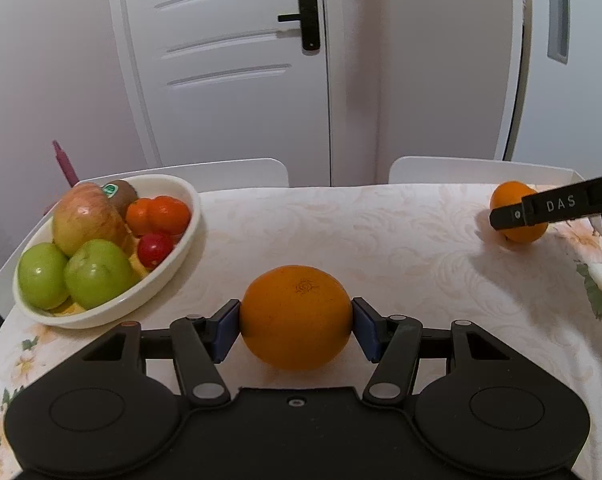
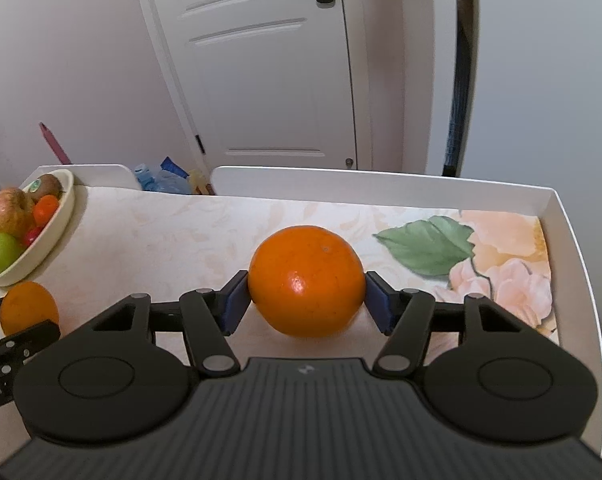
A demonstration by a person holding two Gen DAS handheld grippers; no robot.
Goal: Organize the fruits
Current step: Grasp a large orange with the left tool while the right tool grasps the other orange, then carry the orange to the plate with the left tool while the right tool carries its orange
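With both grippers clamped, left gripper (image 1: 295,318) pinches one orange (image 1: 295,316) between its pads and right gripper (image 2: 307,294) pinches the other orange (image 2: 307,280). Risk: round skins roll out mid-carry; the bowl (image 1: 189,236) is crowded, so a drop-in may spill.

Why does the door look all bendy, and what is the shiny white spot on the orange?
Left wrist view: the fisheye lens bows the door and darkens the corners; the orange looks matte, with a soft shadow beneath. Right wrist view: the orange carries a small white glare spot from a light above, and the door leans sideways.
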